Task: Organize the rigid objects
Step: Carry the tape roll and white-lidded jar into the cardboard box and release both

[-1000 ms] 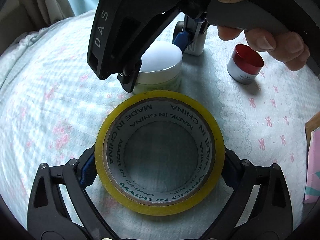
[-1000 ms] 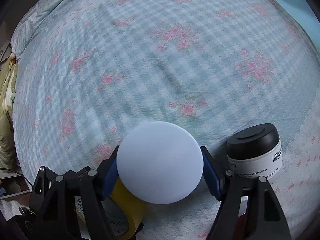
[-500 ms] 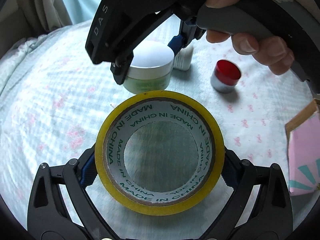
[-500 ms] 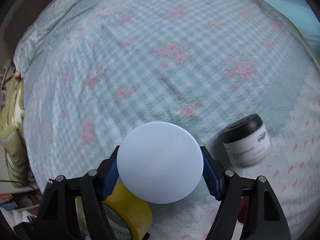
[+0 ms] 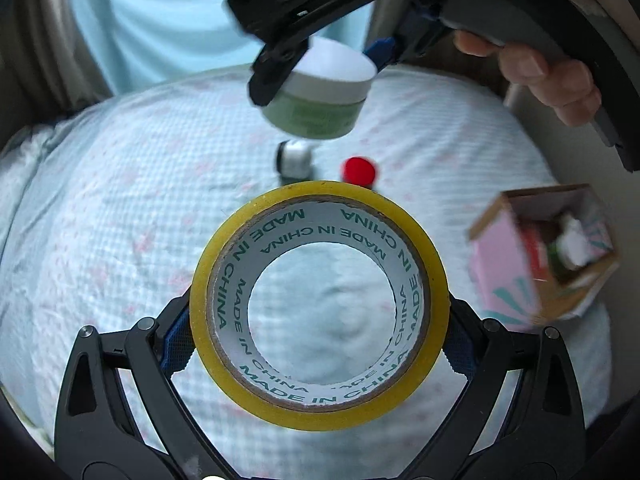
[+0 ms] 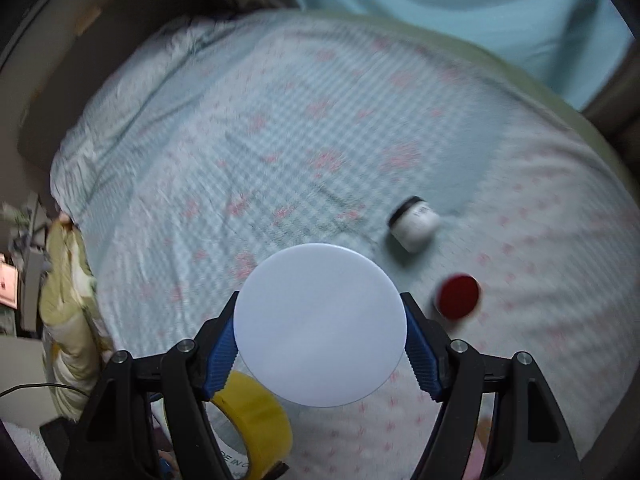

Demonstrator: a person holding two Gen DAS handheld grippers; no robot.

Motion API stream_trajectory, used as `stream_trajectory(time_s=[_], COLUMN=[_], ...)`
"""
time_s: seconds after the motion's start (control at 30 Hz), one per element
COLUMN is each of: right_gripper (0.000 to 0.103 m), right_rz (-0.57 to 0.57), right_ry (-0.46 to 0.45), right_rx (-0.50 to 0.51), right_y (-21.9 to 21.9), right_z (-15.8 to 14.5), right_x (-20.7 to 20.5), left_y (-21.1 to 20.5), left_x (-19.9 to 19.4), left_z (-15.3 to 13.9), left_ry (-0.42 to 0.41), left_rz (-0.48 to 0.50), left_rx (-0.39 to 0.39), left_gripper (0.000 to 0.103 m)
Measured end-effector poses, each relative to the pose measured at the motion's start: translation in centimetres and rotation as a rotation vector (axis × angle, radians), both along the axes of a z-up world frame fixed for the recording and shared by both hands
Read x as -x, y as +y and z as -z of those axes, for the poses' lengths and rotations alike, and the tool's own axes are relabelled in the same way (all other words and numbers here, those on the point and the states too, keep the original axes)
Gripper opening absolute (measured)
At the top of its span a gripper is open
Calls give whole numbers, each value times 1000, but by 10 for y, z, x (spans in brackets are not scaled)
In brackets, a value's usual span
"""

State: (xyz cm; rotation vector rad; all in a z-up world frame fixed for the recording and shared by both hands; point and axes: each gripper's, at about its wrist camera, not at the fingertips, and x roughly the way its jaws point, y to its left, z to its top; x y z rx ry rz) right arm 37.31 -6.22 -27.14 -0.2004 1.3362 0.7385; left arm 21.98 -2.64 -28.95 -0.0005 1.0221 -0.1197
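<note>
My left gripper (image 5: 318,338) is shut on a yellow tape roll (image 5: 320,412), held well above the bed; the roll also shows in the right wrist view (image 6: 256,420). My right gripper (image 6: 320,340) is shut on a green cream jar with a white lid (image 6: 320,332). In the left wrist view that jar (image 5: 320,100) hangs high above the bed, up ahead of the tape. A white jar with a black lid (image 6: 414,222) and a red-lidded jar (image 6: 458,296) stand on the bed; both show in the left wrist view, white (image 5: 294,158) and red (image 5: 358,171).
A pink open cardboard box (image 5: 548,256) with several items inside stands on the bed at the right. The bed has a checked floral cover (image 6: 280,140). A pale blue curtain (image 6: 460,12) hangs behind. Clutter and a yellow-green quilt (image 6: 68,300) lie at the left edge.
Both grippers have risen well above the bed with their loads. The two jars on the bed look smaller and farther. The pink box has come fully into the left wrist view.
</note>
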Motion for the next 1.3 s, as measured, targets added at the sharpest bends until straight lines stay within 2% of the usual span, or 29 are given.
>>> stream_trajectory(time_s=[0.2,0.37,0.6,0.77,1.0,1.2,1.3], right_gripper=[69,69,69,69,69,69,69], right_rz=[109,195,302,359,441,446,447], right_ry=[-67,-115,-132,-116,-58,-7,21], right_rx=[-22,-8,48,82,120,154,137], right_y=[-83,-166,-279,-342,-414,-439,-442], right_z=[-63,-99,-111,-98,-51,7,36], right_x=[36,66,108,128,139,141,142], left_y=[-42,-92,-155,-201,-259,-290,-301], left_x=[15,22,18,9,-11,-39,-52], left_z=[-59,-97,-119,-111,-77,-30,-6], left_ry=[-30,-63,-63,-14,79,168,207], left_rz=[106,211,283,313,367,401,413], left_rx=[-5,-25,41,66,49,15,-1], left_gripper=[97,97,97,97,97,97,97])
